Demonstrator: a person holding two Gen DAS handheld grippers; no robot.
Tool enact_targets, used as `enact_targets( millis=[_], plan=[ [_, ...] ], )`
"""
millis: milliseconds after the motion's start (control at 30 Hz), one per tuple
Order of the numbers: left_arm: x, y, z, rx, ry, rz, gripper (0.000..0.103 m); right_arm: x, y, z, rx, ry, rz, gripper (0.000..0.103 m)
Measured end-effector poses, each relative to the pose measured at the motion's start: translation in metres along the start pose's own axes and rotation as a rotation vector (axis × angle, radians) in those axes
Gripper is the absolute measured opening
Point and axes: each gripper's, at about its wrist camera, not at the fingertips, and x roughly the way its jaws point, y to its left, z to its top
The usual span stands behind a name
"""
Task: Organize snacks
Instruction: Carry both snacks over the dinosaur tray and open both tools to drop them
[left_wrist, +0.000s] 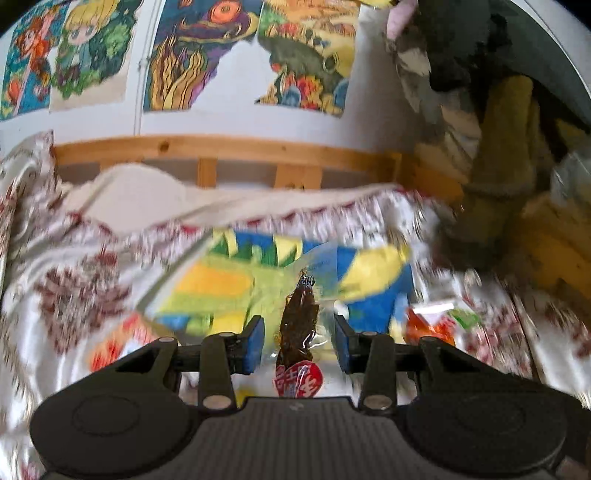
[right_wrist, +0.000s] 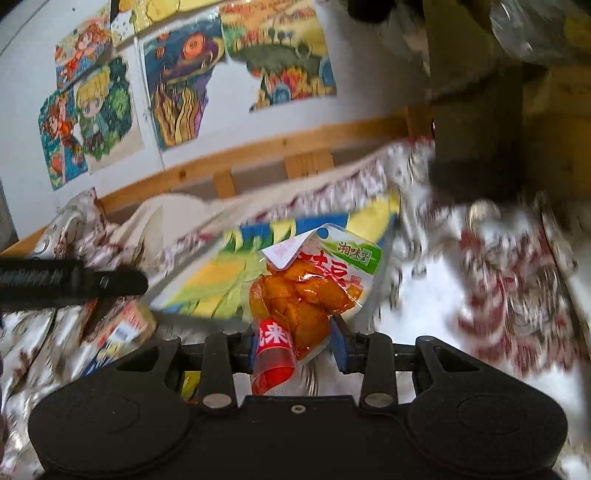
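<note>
Left gripper grips dark snack pack, long axis pointing away; right gripper clamps orange pack, tilted up-right.

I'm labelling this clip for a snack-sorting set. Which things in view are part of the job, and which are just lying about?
Part of the job:
- dark brown snack packet, between the left claw's pads
- orange snack packet, in the right claw
- colourful bag on the bed

Lying about:
- floral bedspread
- wall pictures
- wooden bed frame
</note>
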Motion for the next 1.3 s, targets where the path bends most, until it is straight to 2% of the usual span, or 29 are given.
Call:
enact_targets(
  millis=[100,233,467,700,833,1033,1067,1100,1167,1300],
  plan=[
    [0.024,-0.005,0.013,0.021,-0.026,0.021,0.043,0.02,-0.005,0.008,-0.017,-0.043,-0.008,0.038],
    [0.06,-0.007,0.023,0.002,-0.02,-0.001,0.043,0.045,-0.004,0.014,-0.063,-0.071,-0.012,0.038],
    [0.124,-0.014,0.021,-0.011,0.072,-0.064,0.043,0.078,0.005,0.023,-0.192,-0.031,-0.019,0.039],
    [0.163,-0.017,0.012,-0.047,0.161,-0.06,0.044,0.092,-0.006,0.019,-0.197,0.01,-0.049,0.039],
    [0.174,-0.016,0.007,-0.043,0.208,-0.037,0.044,0.095,-0.009,0.015,-0.182,0.03,-0.045,0.041],
    [0.175,-0.015,0.005,-0.072,0.24,-0.039,0.045,0.096,-0.005,0.014,-0.192,0.03,-0.06,0.044],
    [0.173,-0.014,0.005,-0.08,0.24,-0.038,0.048,0.096,-0.004,0.014,-0.194,0.032,-0.058,0.045],
    [0.172,-0.013,0.005,-0.088,0.242,-0.038,0.049,0.096,-0.005,0.014,-0.19,0.032,-0.05,0.049],
    [0.167,-0.01,0.007,-0.11,0.24,-0.029,0.059,0.095,-0.007,0.015,-0.172,0.024,-0.033,0.056],
    [0.146,-0.001,0.013,-0.14,0.21,-0.014,0.067,0.091,-0.01,0.019,-0.131,0.006,-0.008,0.07]
  ],
)
